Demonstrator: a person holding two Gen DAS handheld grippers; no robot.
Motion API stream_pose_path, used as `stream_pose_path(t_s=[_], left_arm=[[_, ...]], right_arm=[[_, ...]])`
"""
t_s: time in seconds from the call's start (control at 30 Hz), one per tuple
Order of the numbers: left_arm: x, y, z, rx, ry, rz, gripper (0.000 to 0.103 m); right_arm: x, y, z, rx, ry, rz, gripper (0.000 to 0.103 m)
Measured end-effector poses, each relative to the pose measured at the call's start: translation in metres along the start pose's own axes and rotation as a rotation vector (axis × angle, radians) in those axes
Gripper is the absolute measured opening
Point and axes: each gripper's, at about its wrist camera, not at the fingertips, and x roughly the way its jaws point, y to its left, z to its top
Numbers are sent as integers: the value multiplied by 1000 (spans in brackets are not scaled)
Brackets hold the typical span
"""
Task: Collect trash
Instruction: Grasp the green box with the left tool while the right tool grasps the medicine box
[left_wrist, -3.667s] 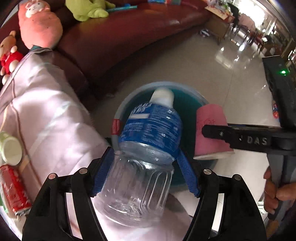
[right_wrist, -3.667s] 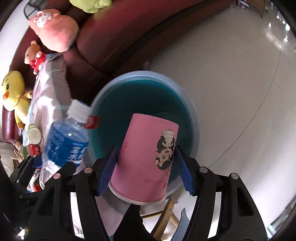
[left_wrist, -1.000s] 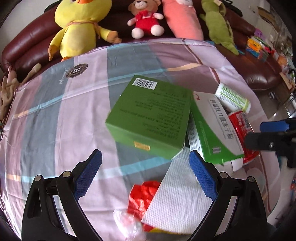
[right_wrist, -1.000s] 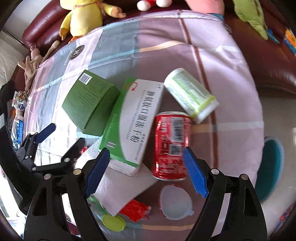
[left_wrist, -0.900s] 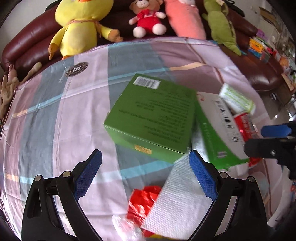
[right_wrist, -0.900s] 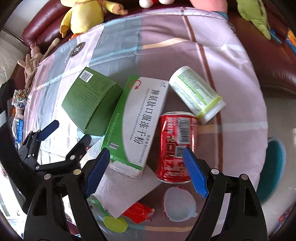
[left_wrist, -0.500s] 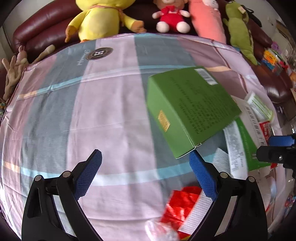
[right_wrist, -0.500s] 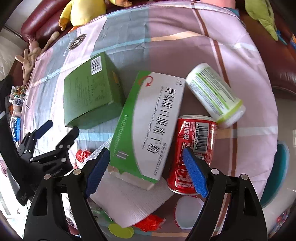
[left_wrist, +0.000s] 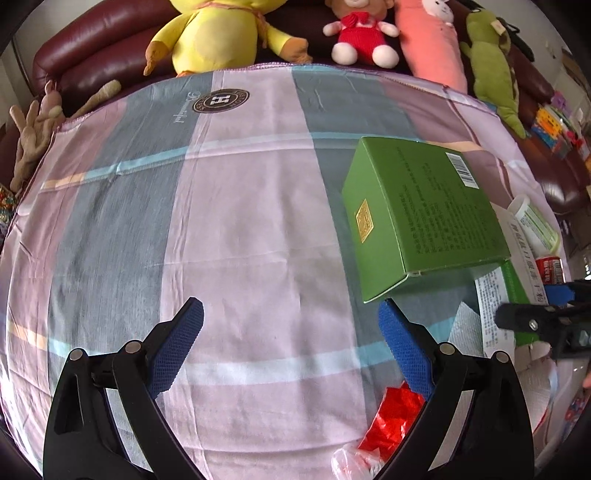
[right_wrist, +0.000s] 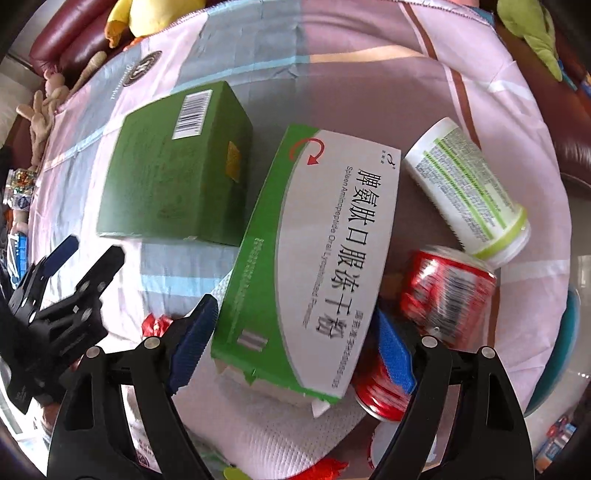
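Hovering left gripper (left_wrist: 290, 332): fingers wide open, nothing held, bare cloth (left_wrist: 240, 240) under them; right finger (left_wrist: 404, 350) tip is just beside the green box's (left_wrist: 424, 214) near corner
right gripper (right_wrist: 291, 339): fingers spread wide either side of the white-and-green medicine box (right_wrist: 314, 266), can't tell if they touch it
trash: red can (right_wrist: 439, 295) right of that box, white bottle (right_wrist: 469, 188) beyond it, paper towel (right_wrist: 280, 432) underneath, red wrapper (left_wrist: 391, 421) at near edge
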Motion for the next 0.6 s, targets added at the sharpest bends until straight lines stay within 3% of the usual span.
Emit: stream_pose_path(t_s=[0.23, 0.6], left_arm=[[-10, -6, -9, 11, -1, -26, 95], [-32, -60, -9, 90, -19, -70, 95]], right_arm=[[-5, 6, -4, -42, -65, 19, 72], [-64, -26, -24, -20, -167, 76, 68]])
